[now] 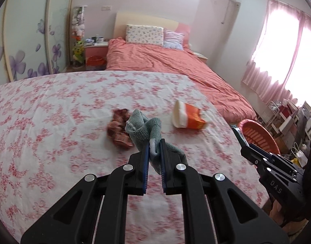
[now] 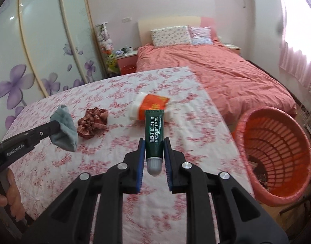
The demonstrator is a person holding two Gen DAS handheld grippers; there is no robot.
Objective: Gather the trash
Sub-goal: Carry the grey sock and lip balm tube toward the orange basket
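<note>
My left gripper [image 1: 154, 142] is shut on a grey-green sock [image 1: 144, 129], held above the floral tablecloth [image 1: 53, 111]. From the right wrist view the left gripper [image 2: 54, 129] shows at the left edge with the sock [image 2: 65, 129] hanging from it. My right gripper [image 2: 154, 142] is shut on a dark green lip gel tube [image 2: 154, 131], cap toward the camera. A crushed orange and white paper cup [image 1: 188, 116] [image 2: 148, 105] and a reddish-brown scrunchie [image 1: 118, 130] [image 2: 92, 123] lie on the cloth. The right gripper [image 1: 239, 134] reaches in from the right in the left wrist view.
An orange slotted waste basket [image 2: 277, 152] [image 1: 259, 136] stands on the floor just past the table's right edge, with some scraps at its bottom. A bed with a salmon cover [image 2: 216, 71] lies behind. A wardrobe [image 2: 43, 50] with purple flowers stands at the left.
</note>
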